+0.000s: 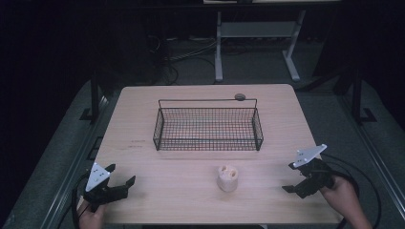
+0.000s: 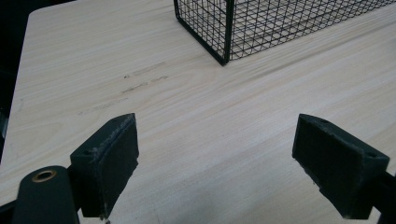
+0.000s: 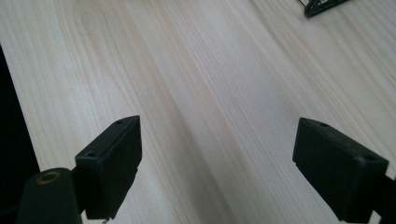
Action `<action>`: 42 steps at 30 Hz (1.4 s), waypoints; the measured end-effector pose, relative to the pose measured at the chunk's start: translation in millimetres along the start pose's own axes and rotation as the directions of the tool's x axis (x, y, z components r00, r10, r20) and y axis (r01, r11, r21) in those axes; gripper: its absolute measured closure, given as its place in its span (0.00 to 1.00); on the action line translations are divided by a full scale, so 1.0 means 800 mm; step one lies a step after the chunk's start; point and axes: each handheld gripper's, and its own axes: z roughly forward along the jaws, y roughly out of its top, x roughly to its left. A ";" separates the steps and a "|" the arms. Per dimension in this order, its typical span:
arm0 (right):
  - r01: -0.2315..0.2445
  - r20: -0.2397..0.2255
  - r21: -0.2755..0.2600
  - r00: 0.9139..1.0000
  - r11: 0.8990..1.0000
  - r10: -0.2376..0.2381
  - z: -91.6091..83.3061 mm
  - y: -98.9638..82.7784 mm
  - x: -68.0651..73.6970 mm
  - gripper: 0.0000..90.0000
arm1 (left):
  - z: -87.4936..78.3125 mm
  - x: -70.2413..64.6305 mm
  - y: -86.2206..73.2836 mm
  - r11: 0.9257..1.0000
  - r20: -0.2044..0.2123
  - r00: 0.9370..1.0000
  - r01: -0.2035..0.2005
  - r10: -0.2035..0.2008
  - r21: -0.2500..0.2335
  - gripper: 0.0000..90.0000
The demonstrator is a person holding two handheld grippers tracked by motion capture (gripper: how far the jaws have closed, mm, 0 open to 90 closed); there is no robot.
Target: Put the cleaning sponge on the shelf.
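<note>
A black wire basket (image 1: 208, 129) stands empty in the middle of the light wooden table (image 1: 157, 191); one of its corners (image 2: 224, 56) appears in the left gripper view. A small cream-coloured lumpy object (image 1: 228, 178) sits in front of the basket near the table's front edge. My left gripper (image 1: 120, 174) rests at the front left corner, open, with bare wood between its pads (image 2: 112, 158). My right gripper (image 1: 302, 177) is at the front right, open too, its pads (image 3: 116, 158) wide apart over bare wood.
A small round dark thing (image 1: 239, 97) lies at the far edge behind the basket. Faint marks (image 2: 144, 79) show on the wood left of the basket. Beyond the table are a white desk frame (image 1: 258, 43) and cables on a dark floor.
</note>
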 end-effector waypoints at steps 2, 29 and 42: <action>-0.001 -0.001 0.002 1.000 1.000 0.001 0.000 0.001 0.000 0.17 | 0.000 0.000 0.000 1.000 0.001 1.000 -0.002 0.002 0.002 0.15; 0.068 -0.035 0.014 0.997 0.998 -0.067 0.002 0.038 0.013 0.17 | -0.002 -0.001 0.000 1.000 0.003 1.000 -0.001 0.001 -0.005 0.15; 0.076 -0.051 0.015 0.996 0.997 -0.075 0.006 0.056 0.015 0.17 | -0.002 -0.001 0.000 1.000 0.002 1.000 0.000 0.000 -0.011 0.15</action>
